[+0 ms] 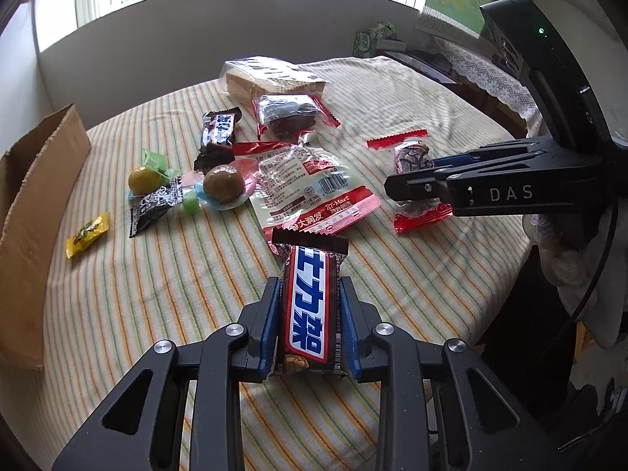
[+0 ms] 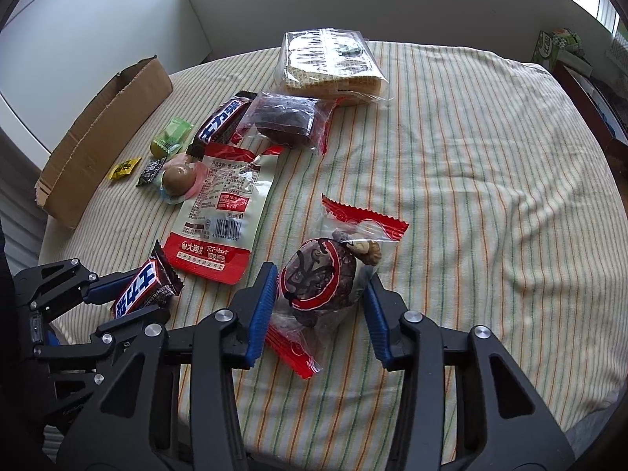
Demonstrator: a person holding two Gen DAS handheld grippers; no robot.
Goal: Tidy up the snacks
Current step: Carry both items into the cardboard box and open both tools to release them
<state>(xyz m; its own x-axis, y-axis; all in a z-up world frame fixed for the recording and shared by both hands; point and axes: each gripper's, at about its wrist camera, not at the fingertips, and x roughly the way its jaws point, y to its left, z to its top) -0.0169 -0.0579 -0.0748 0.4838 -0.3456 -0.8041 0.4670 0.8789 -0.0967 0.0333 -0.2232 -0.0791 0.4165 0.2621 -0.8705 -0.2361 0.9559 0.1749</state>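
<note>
Two snacks, each between claw fingers.

The cardboard box is sitting at the counter's left edge; small candies are lying beside it, with the wafer pack lying behind the flat pouch.

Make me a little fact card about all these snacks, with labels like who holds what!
Left hand-held gripper: shut on a chocolate bar, held above the cloth
Right hand-held gripper: open, jaws either side of a red-edged date snack; contact unclear
Table cover: striped cloth
Left side of table: cardboard box
Far end: wafer pack
Middle: white and red packet, second chocolate bar, small candies
</note>
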